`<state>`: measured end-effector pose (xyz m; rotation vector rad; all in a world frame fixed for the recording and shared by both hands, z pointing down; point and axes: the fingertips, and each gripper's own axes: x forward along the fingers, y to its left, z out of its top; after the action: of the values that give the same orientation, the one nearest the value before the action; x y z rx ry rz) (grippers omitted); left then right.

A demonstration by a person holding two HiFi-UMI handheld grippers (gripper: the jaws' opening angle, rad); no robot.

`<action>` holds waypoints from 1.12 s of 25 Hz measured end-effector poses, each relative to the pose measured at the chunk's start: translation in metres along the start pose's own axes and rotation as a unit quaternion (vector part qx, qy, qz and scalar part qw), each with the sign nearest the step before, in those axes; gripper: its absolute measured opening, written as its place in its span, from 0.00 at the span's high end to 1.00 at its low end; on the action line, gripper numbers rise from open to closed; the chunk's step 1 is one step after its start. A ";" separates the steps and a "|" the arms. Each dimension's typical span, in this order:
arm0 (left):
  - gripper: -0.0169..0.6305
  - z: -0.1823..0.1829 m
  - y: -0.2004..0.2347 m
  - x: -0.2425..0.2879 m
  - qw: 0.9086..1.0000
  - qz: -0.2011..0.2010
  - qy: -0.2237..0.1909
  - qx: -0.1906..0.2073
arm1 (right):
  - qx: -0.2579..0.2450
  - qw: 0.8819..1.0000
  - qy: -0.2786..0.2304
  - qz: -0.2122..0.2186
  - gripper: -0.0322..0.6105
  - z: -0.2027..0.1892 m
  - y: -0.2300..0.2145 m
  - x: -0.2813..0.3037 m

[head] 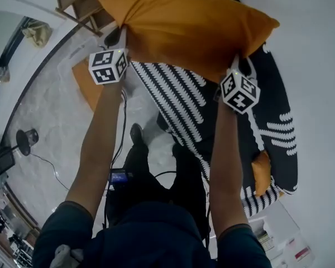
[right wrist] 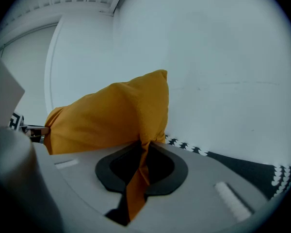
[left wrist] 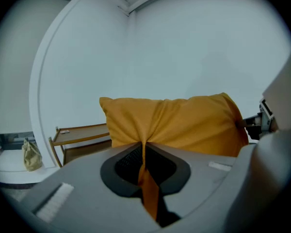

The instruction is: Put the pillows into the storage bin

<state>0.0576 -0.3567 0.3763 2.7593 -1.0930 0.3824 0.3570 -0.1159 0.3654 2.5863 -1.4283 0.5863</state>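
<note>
A large orange pillow (head: 184, 27) hangs in the air in front of me, held at both ends. My left gripper (head: 119, 37) is shut on a pinch of fabric at its left end, and my right gripper (head: 241, 65) is shut on its lower right edge. In the left gripper view the orange pillow (left wrist: 179, 123) fills the middle, its cloth squeezed in the left gripper (left wrist: 143, 149). The right gripper view shows the orange pillow (right wrist: 111, 118) with a fold clamped in the right gripper (right wrist: 141, 149). Below on the left, a pale storage bin (head: 72, 57) holds another orange pillow (head: 88, 88).
A black-and-white patterned blanket (head: 184, 108) lies under the raised pillow, with a small orange cushion (head: 261, 172) at its near right. A wooden rack (head: 78, 4) stands at the far left by the white wall. A black lamp-like stand (head: 27, 139) and cables sit on the marble floor.
</note>
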 end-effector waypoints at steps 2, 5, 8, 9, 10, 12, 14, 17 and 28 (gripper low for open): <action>0.96 0.002 0.026 -0.010 1.000 0.008 -0.003 -0.014 | -0.002 1.000 -0.006 0.007 0.90 0.014 0.026 0.006; 0.96 -0.007 0.066 -0.041 0.998 0.037 0.003 -0.049 | -0.017 0.999 -0.008 0.036 0.90 0.031 0.074 0.013; 0.96 -0.025 0.109 -0.076 0.995 0.071 0.005 -0.071 | -0.034 0.997 -0.008 0.069 0.90 0.034 0.130 0.024; 0.96 -0.031 0.124 -0.085 0.994 0.080 0.005 -0.075 | -0.038 0.996 -0.009 0.078 0.90 0.032 0.148 0.028; 0.96 -0.037 0.139 -0.093 0.993 0.088 0.005 -0.078 | -0.042 0.995 -0.010 0.087 0.90 0.031 0.166 0.034; 0.96 -0.049 0.167 -0.109 0.991 0.104 0.006 -0.084 | -0.053 0.993 -0.010 0.105 0.90 0.028 0.202 0.045; 0.96 -0.062 0.190 -0.126 0.989 0.120 0.006 -0.091 | -0.065 0.990 -0.010 0.124 0.90 0.023 0.234 0.054; 0.96 -0.089 0.214 -0.158 0.985 0.142 0.007 -0.101 | -0.082 0.985 -0.009 0.149 0.90 0.007 0.276 0.057; 0.96 -0.202 0.303 -0.295 0.952 0.239 0.022 -0.189 | -0.170 0.953 0.011 0.252 0.90 -0.057 0.474 0.058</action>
<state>-0.3946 -0.3372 0.4975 2.1308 -1.6272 0.2511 -0.0270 -0.4026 0.4059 1.9495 -1.9940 0.3705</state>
